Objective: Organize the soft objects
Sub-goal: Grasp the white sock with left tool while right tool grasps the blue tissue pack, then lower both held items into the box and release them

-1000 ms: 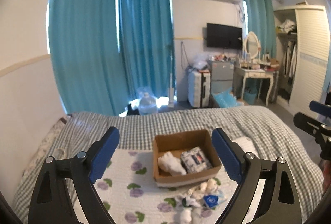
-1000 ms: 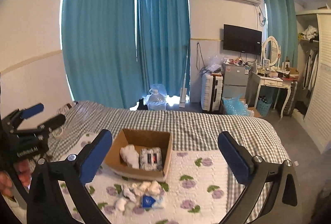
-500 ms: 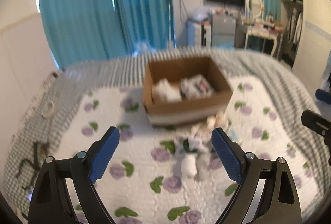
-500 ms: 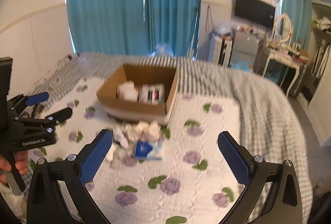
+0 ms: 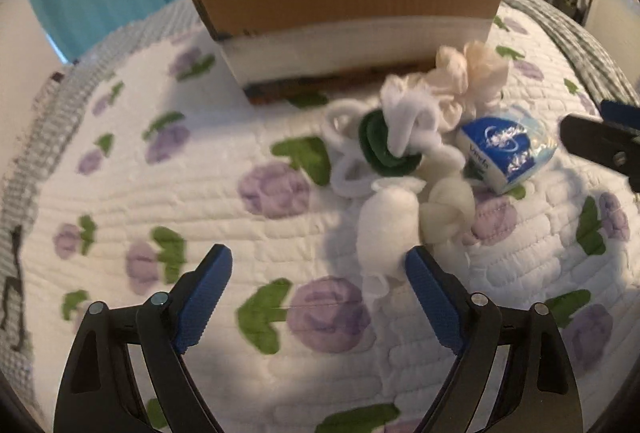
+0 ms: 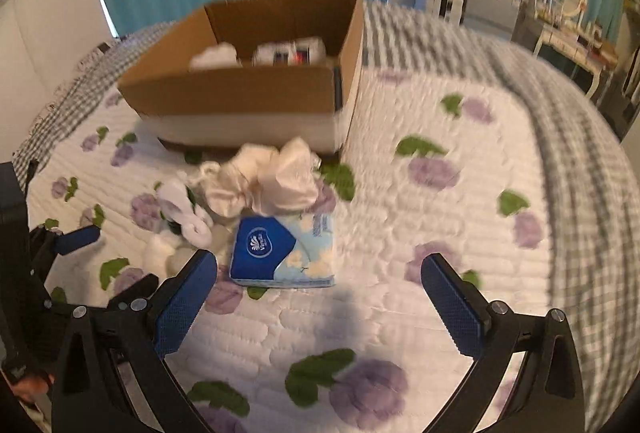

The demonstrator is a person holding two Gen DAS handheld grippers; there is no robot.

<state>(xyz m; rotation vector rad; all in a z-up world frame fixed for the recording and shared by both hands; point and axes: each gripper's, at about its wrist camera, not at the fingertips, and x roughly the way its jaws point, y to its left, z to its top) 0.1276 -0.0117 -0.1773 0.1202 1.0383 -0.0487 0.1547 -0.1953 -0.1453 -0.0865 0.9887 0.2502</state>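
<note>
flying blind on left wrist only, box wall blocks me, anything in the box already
Observer: Yes. In the right wrist view the cardboard box holds a white bundle.
Operator: just that one
Observer: No, a patterned pack lies beside it, blurred.
Operator: is right gripper holding anything
Observer: No. The right gripper is open with nothing between its fingers.
Operator: where's the tissue pack from it
Observer: The blue tissue pack lies just ahead, nearer its left finger.

Black gripper (image 5: 318, 283); blue ribbed pads (image 5: 202, 303)
</note>
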